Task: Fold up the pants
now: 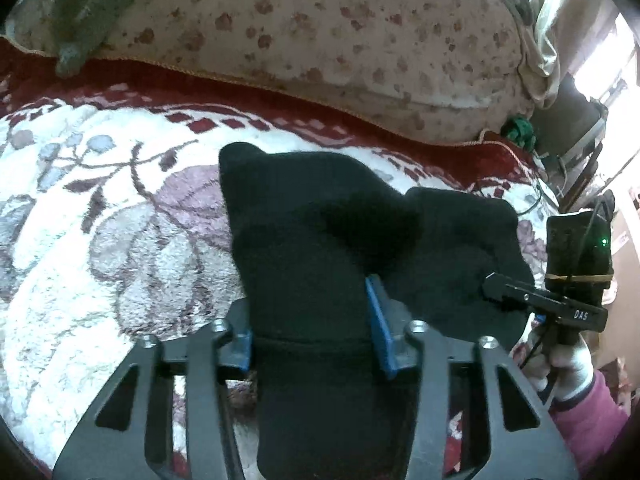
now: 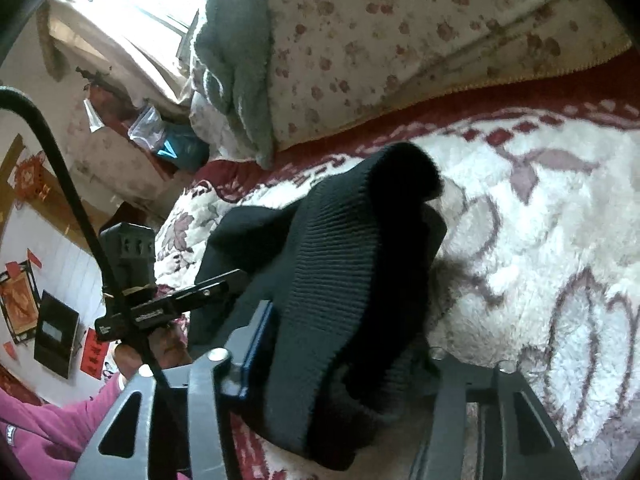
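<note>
My left claw (image 1: 312,344) is abt half spread, blue pads pinching a bunched black band of the pants (image 1: 320,240). My right claw (image 2: 344,344) is also half spread, clamped on the ribbed black edge. Pants lie crumpled on the floral blanket (image 1: 100,220), w/ the spotted quilt (image 1: 320,32) beyond the blanket.

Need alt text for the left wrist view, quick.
Black pants bunched between the left gripper's blue pads, over a white floral fleece blanket. At right, a hand holds the right gripper against the same cloth.
</note>
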Tool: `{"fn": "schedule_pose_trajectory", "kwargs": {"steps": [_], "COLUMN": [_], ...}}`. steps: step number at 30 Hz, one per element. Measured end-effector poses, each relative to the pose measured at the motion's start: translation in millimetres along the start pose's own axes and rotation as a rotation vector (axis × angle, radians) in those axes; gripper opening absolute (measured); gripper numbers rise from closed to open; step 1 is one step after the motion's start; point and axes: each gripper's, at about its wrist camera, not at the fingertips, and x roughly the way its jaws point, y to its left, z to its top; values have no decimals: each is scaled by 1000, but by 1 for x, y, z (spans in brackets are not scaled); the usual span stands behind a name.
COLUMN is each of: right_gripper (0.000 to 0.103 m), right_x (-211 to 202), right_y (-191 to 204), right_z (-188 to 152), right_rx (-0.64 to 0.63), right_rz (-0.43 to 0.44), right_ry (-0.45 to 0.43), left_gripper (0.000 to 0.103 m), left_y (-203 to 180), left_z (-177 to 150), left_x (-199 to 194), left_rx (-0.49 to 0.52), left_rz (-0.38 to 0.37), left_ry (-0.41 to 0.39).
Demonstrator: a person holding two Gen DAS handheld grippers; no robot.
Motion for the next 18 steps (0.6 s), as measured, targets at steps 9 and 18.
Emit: {"fn": "schedule_pose_trajectory", "kwargs": {"steps": [9, 18], "right_gripper": [44, 44], "right_x": [0, 39], "right_y": [28, 77], "right_z": [12, 31], "right_rx": [-33, -95], "right_rz": [29, 94], "right_ry": [-10, 18], "left_gripper": [36, 36], "left_y": [1, 31], "left_z": [5, 9], "left_x": [-41, -95], "left_rx": [-9, -53], "left_rz": [31, 144], "left_ry": [-50, -122]}}
